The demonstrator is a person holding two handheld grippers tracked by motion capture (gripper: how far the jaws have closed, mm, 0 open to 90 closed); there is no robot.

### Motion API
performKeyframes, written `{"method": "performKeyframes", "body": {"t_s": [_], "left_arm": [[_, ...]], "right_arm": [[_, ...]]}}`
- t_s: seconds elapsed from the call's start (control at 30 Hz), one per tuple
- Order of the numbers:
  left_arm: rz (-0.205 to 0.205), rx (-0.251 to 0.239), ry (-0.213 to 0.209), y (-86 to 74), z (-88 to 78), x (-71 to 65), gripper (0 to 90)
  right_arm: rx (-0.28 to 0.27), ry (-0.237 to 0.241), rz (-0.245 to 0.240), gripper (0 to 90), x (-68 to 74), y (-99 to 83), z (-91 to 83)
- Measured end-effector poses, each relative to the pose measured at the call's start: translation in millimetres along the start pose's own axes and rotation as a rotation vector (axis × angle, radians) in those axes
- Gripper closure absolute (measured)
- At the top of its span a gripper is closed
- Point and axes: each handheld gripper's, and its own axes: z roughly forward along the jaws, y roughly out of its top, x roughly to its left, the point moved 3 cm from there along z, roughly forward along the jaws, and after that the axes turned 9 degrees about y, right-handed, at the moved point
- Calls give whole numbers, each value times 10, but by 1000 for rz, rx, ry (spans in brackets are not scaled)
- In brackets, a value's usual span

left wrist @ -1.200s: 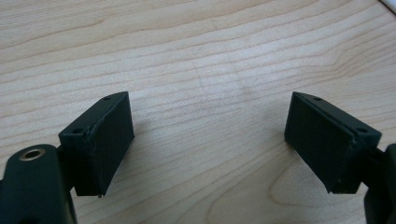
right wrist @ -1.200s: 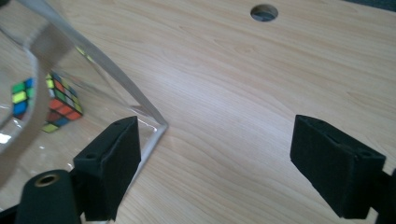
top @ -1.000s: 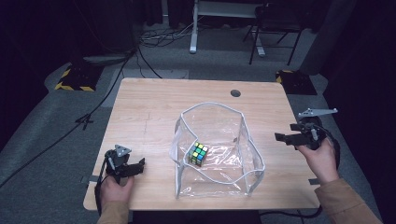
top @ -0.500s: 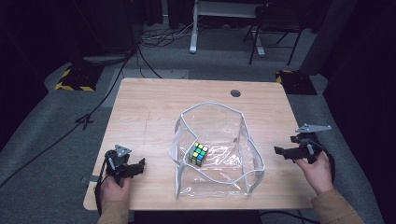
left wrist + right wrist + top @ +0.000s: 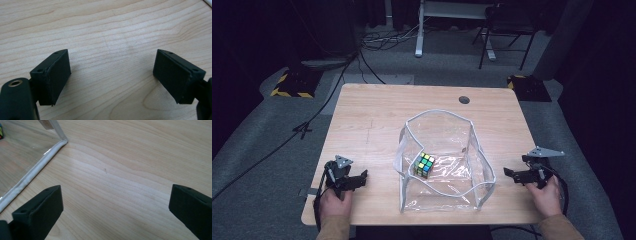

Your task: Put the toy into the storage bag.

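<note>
Right gripper [image 5: 513,175] down low at the desk's [image 5: 372,125] right edge, near the front corner, jaws spread wide and just opened further, nothing between them, bare wood under the pads [image 5: 42,212] in the right gripper view. Left gripper [image 5: 357,179] resting near the front left corner, likewise released and empty, only wood grain between its pads [image 5: 53,75]. Between the two, toward the front middle of the desk, a clear plastic bag [image 5: 447,195] with white piping, standing open at the top, its near right corner [image 5: 32,173] just beside the right jaws. Inside the bag, on its floor toward the left wall, a colour cube [image 5: 425,164], upright and untouched. Judging by this: cube already sitting in the bag, both tools let go and well apart from it, so the placing looks done. Possibly left: closing or tidying the bag's mouth, which gapes open, or pulling the hands off the desk
</note>
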Motion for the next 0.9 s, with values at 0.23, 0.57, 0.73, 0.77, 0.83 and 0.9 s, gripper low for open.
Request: {"method": "performKeyframes", "body": {"t_s": [0.23, 0.57, 0.73, 0.77, 0.83, 0.9], "left_arm": [[0, 0, -2, -1, -1, -2, 150], [3, 1, -5, -1, 0, -3, 146], [3, 0, -4, -1, 0, -3, 145], [4, 0, -3, -1, 0, -3, 145], [4, 0, -3, -1, 1, -3, 145], [4, 1, -3, -1, 1, -4, 143]], "right_arm": [[15, -26, -43, 0, 44, -135, 54], [16, -56, -129, 0, 125, -303, 141], [14, -73, -129, 0, 126, -338, 172], [20, -83, -122, 0, 122, -339, 175], [28, -67, -108, 0, 116, -340, 187], [48, -34, -41, 0, 99, -345, 193]]}}
